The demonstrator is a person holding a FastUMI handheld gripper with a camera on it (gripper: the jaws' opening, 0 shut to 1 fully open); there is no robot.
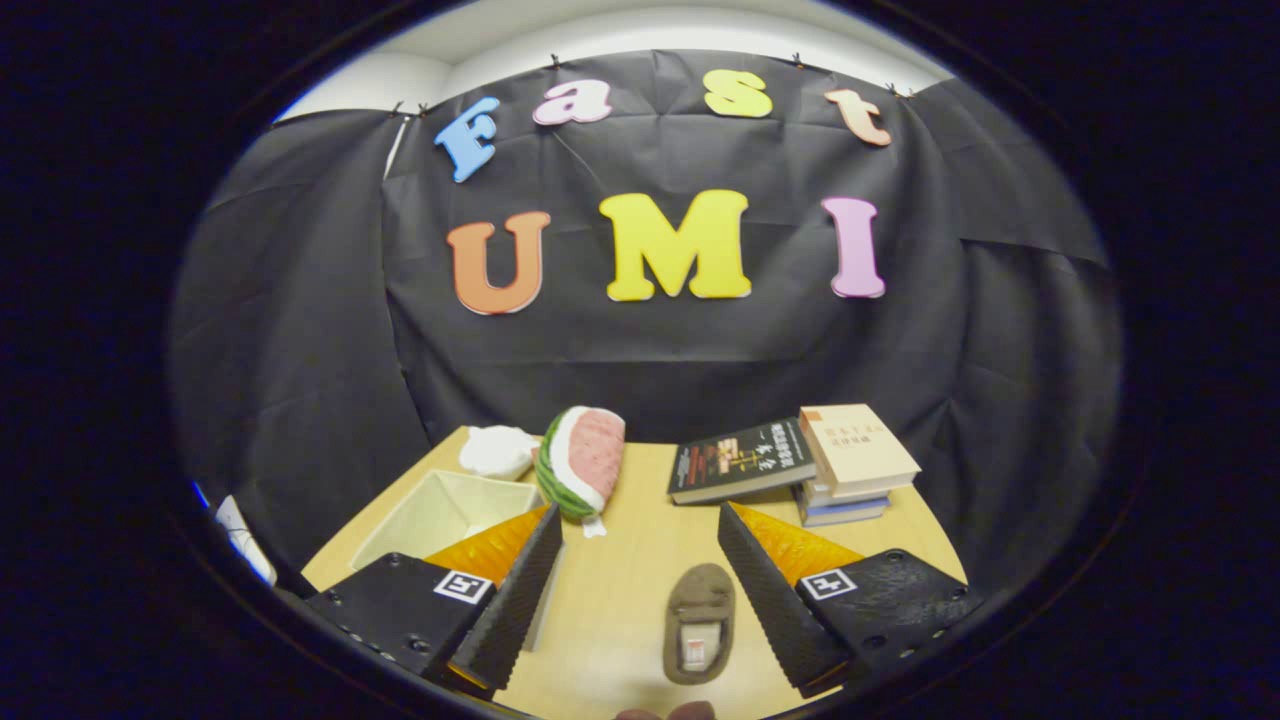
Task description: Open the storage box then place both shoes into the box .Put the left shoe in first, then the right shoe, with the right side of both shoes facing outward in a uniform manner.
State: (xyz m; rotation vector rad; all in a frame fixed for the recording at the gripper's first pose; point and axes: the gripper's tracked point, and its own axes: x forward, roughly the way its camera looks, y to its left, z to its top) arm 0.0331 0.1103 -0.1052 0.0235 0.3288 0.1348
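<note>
Right now the tongs (640, 590) are wide open and hold nothing. Between the two fingers, nearer the right one, a small brown shoe (699, 622) lies flat on the wooden table (630, 560), its open top facing up. I can see just this one shoe and cannot tell if it is the left or the right. Just past the left finger sits the storage box (445, 508), pale with its top open, so the opening looks done. Beyond the fingers a watermelon slice toy (583, 458) leans near the box, with a white cloth (498, 450) behind it. Farther right is a pile of books (800, 462).

To pick up the shoe well, I think the tongs should come down straight over it, one finger on each long side, then close softly on the middle so it does not slip or twist.
</note>
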